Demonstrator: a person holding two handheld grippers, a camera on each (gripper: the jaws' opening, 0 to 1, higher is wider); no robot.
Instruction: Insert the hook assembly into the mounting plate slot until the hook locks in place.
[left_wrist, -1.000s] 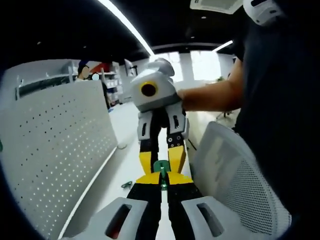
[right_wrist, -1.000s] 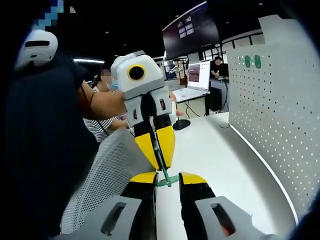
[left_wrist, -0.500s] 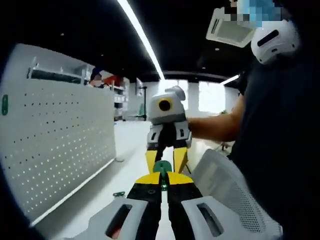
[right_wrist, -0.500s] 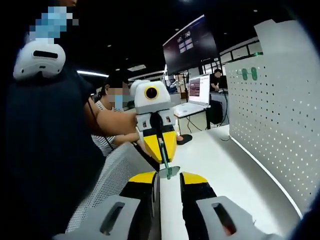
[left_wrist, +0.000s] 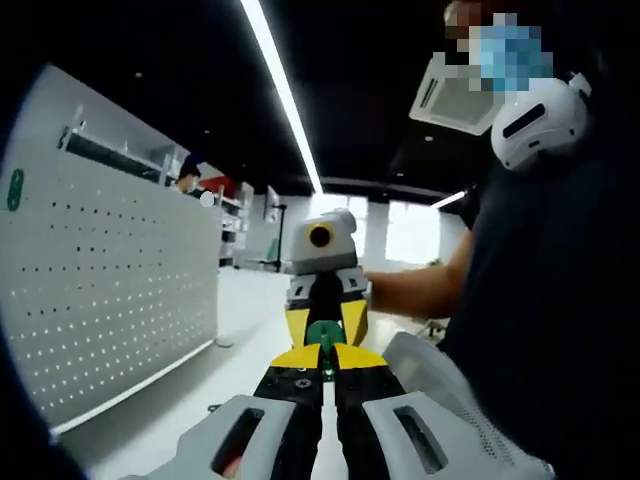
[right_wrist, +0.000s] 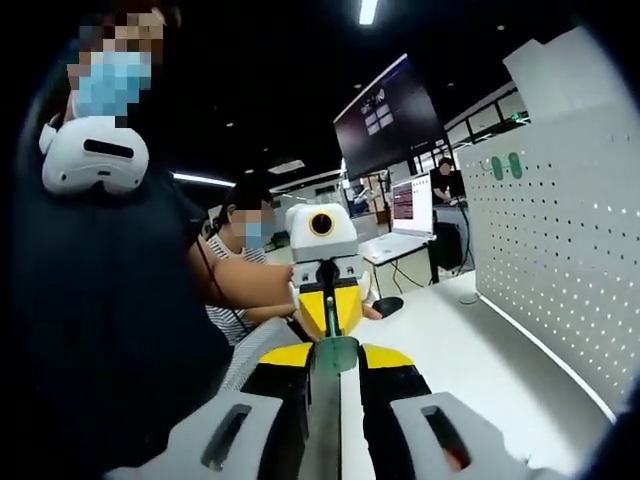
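A green hook assembly (right_wrist: 335, 362) lies between my right gripper's (right_wrist: 340, 356) yellow-tipped jaws, which are shut on its flat end. Its thin stem runs forward to my left gripper (right_wrist: 325, 312), which faces me and pinches the far end. In the left gripper view my left gripper (left_wrist: 325, 357) is shut on the green end piece (left_wrist: 325, 335), and the right gripper (left_wrist: 323, 322) stands just beyond it. The white perforated mounting plate (right_wrist: 560, 270) stands upright on the right, with two green slots (right_wrist: 505, 166) near its top. In the left gripper view the mounting plate (left_wrist: 120, 290) is on the left.
A white table (right_wrist: 470, 370) runs along the foot of the mounting plate. The person holding the grippers, in a dark shirt (left_wrist: 540, 300), is close by, beside a white mesh chair back (left_wrist: 450, 400). Another person (right_wrist: 245, 260), a laptop (right_wrist: 410, 215) and a wall screen (right_wrist: 390, 115) are behind.
Both views have tilted upward, showing more ceiling. Each opposite gripper looks smaller and farther away. The green hook stays held between the two grippers.
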